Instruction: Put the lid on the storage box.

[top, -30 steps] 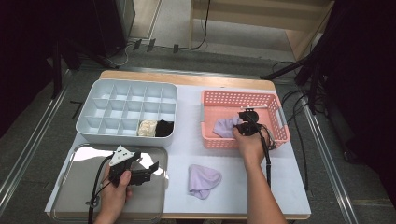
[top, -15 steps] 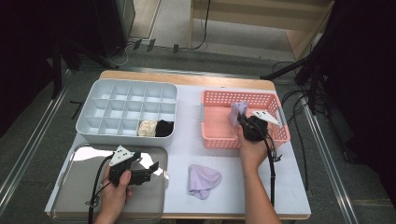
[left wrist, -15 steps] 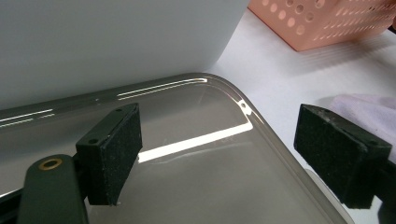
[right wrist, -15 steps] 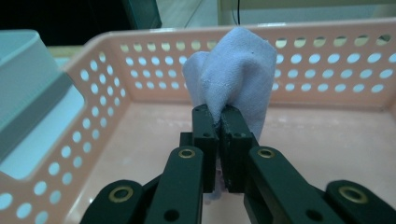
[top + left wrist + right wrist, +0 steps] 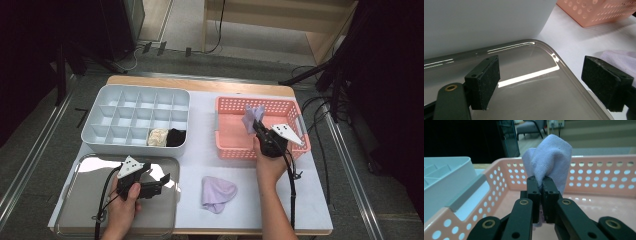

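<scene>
A: What is seen at the left?
B: The left gripper (image 5: 159, 184) is held spread over the shiny steel tray (image 5: 80, 215).
A: And rightward?
B: A lilac cloth (image 5: 252, 117) is pinched by the right gripper (image 5: 256, 127) above the pink perforated plastic basket (image 5: 235, 145).

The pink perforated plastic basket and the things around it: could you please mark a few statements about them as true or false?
1. The right gripper is clamped on a lilac cloth. True.
2. That lilac cloth is held above the grey compartment tray. False: it is held over the pink perforated plastic basket.
3. A second lilac cloth lies on the white tabletop, outside the basket. True.
4. The left gripper holds a cloth. False: its jaws are open with nothing between them, over the shiny metal tray.
5. All compartments of the grey tray are unfilled. False: one holds a cream item, another a black item.
</scene>
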### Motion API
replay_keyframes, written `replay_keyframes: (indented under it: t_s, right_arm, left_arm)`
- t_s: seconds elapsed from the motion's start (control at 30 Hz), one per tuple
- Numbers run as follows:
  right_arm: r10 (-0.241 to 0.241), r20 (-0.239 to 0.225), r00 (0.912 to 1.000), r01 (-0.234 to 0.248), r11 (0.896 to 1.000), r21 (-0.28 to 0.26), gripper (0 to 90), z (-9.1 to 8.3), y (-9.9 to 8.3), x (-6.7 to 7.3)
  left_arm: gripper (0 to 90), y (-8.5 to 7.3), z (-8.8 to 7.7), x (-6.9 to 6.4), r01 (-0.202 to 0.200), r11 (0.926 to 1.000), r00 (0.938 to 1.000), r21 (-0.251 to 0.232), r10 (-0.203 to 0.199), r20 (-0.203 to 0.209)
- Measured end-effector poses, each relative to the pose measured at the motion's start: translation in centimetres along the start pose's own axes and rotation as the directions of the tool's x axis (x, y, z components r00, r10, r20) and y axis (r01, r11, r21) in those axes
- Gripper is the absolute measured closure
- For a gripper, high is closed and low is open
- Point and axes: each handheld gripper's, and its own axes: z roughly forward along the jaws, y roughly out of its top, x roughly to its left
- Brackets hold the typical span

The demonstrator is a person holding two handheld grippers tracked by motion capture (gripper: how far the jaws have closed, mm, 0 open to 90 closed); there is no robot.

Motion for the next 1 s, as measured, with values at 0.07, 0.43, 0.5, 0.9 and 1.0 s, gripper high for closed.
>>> replay_keyframes:
  t_s: [0.07, 0.43, 0.5, 0.9, 1.0]
  right_arm:
    - [-0.004, -0.009, 0.9999, 0.004, 1.0, -0.024, 86.3, -0.2, 0.0, 0.2]
    - [-0.048, -0.05, 0.9976, 0.041, 0.99, -0.135, 86.2, -1.3, -0.7, 0.1]
    - [-0.048, -0.052, 0.9975, 0.04, 0.989, -0.144, 86.2, -1.5, -0.9, 0.0]
    - [-0.066, -0.071, 0.9953, 0.053, 0.985, -0.161, 86.2, -2.7, -1.3, 0.2]
    - [-0.072, -0.075, 0.9946, 0.06, 0.986, -0.157, 86.1, -3.1, -1.5, 0.2]
  left_arm:
    - [16.1, 0.0, 0.0, 0.0, 0.001, 1.0, 1.0, 0.0, -0.001, 0.0]
    - [16.1, 0.0, 0.0, 0.0, -0.002, 1.0, 1.0, 0.001, 0.002, 0.001]
    - [16.2, 0.0, 0.0, 0.0, -0.001, 1.0, 1.0, 0.001, 0.001, 0.0]
    - [16.2, 0.0, 0.0, -0.1, -0.006, 1.0, 1.0, 0.001, 0.006, -0.001]
    - [16.2, 0.0, 0.0, -0.1, -0.006, 1.0, 1.0, 0.001, 0.006, 0.001]
